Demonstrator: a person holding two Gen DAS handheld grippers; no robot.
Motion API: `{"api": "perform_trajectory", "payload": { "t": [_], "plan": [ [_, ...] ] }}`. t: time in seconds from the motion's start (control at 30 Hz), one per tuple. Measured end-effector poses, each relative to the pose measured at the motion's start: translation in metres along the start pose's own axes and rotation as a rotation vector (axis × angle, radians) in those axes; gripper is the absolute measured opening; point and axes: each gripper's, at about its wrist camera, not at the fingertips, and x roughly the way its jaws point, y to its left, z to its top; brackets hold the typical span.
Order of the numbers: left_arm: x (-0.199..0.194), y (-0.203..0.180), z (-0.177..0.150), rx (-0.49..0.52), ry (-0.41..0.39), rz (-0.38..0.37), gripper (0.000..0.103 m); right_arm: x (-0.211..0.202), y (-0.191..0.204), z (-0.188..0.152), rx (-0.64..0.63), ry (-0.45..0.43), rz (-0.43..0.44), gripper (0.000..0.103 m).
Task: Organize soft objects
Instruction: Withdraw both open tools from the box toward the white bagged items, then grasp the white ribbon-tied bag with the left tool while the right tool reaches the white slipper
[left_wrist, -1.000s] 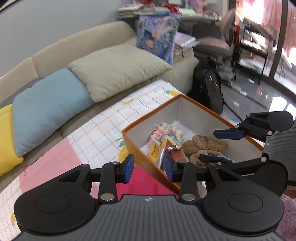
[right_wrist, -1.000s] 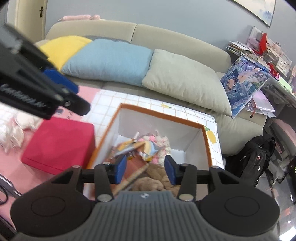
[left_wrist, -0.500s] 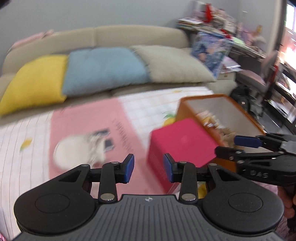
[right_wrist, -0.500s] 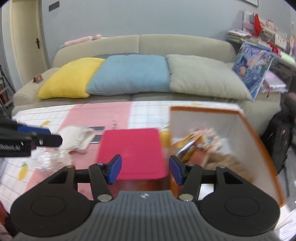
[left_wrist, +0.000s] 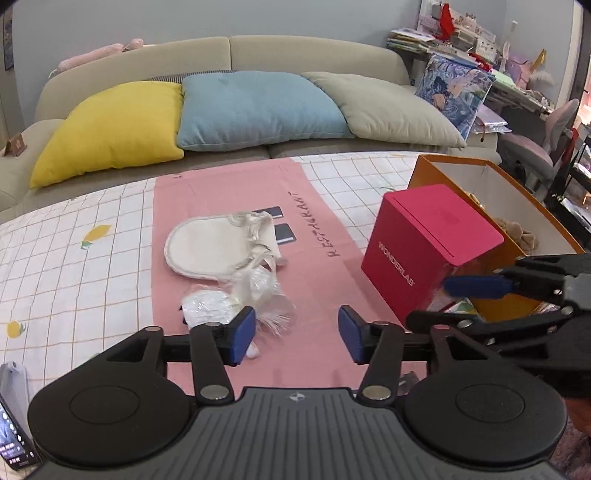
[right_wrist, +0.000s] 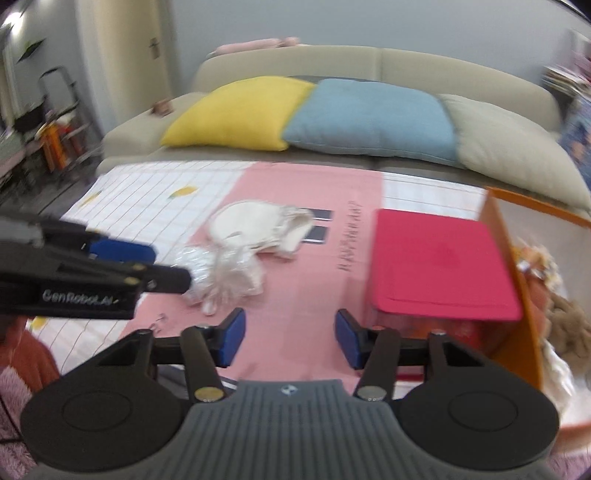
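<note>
A cream drawstring pouch (left_wrist: 216, 245) (right_wrist: 258, 225) lies on the pink mat (left_wrist: 321, 236), with a crinkled clear plastic bag of white soft items (left_wrist: 236, 299) (right_wrist: 218, 273) just in front of it. An orange box (left_wrist: 517, 206) (right_wrist: 517, 266) at the right holds brown plush and other soft things. My left gripper (left_wrist: 296, 334) is open and empty, above the mat just right of the plastic bag. My right gripper (right_wrist: 289, 339) is open and empty, over the mat between the bag and a red box; it also shows in the left wrist view (left_wrist: 476, 295).
A red WONDERLAB box (left_wrist: 424, 247) (right_wrist: 439, 266) stands against the orange box. Two dark cards (left_wrist: 280, 225) lie behind the pouch. A sofa with yellow (left_wrist: 110, 125), blue and beige cushions runs along the back. A phone (left_wrist: 14, 439) lies at the lower left.
Both grippers swung left, away from the orange box, and now face the pouch and plastic bag on the pink mat. Both jaws have opened wider.
</note>
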Motion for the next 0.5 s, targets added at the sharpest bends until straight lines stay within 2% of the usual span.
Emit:
{"api": "perform_trajectory", "payload": {
  "t": [0.07,0.33,0.5],
  "plan": [
    [0.000,0.006,-0.002,0.026,-0.011,-0.009,0.068,0.009,0.010,0.004,-0.042,0.010,0.010,0.043],
    [0.021,0.026,-0.008,0.140,0.007,-0.030,0.073,0.049,0.034,0.020,-0.173,0.045,0.027,0.018],
    [0.045,0.034,-0.008,0.272,0.044,0.006,0.073,0.077,0.034,0.028,-0.176,0.089,0.023,0.018]
  ]
}}
